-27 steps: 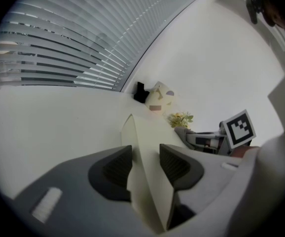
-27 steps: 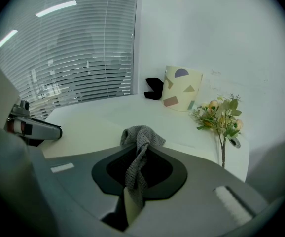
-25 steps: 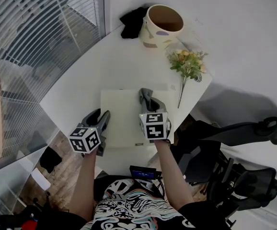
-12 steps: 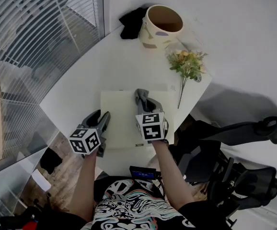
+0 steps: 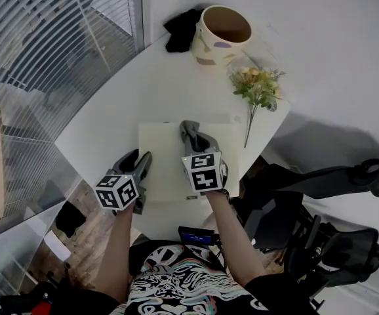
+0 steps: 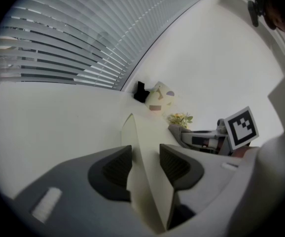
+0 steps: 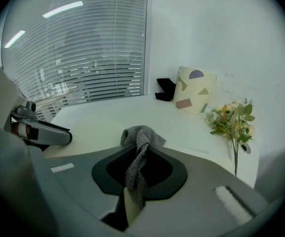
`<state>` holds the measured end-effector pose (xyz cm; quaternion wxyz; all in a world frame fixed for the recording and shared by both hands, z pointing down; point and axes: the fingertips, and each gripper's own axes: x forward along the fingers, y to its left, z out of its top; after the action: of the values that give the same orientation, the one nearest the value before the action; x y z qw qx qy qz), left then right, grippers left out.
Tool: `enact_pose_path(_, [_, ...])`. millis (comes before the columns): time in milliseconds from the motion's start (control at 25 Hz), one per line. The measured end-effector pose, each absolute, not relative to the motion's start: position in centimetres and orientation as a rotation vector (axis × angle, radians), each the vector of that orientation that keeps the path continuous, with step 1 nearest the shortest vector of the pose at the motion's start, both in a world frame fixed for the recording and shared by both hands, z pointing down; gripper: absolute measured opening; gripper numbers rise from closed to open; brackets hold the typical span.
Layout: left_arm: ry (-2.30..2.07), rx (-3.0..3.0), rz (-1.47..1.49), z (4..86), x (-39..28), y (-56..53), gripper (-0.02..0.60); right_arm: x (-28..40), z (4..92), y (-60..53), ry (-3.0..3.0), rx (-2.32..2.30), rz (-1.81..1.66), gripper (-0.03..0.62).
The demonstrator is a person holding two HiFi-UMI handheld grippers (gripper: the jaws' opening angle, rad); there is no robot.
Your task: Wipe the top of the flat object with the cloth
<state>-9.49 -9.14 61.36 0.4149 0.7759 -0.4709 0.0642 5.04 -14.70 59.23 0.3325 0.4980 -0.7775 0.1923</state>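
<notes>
From the head view, a cream flat board (image 5: 162, 161) lies on the white counter (image 5: 120, 104), near the person's edge. The left gripper (image 5: 141, 165) is at its left edge and the right gripper (image 5: 191, 135) rests over its top.

In the left gripper view, the jaws pinch the board's edge.

In the right gripper view, the jaws are pressed together on a grey cloth (image 7: 141, 135), which bunches against the board.

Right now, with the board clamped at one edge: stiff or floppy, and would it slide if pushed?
Probably stiff: the board runs straight out of the left tongs with no sag. Likely light, since it looks thin. On the smooth white table it might slide under the cloth if unclamped.
</notes>
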Motion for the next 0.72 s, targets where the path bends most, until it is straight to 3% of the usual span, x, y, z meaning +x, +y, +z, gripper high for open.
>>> enact_pose_path(720, [-1.169, 1.946, 0.15, 61.4, -9.5, -9.2, 0.225, 2.6, 59.2, -14.6, -2.058, 1.243, 0.483, 0.029])
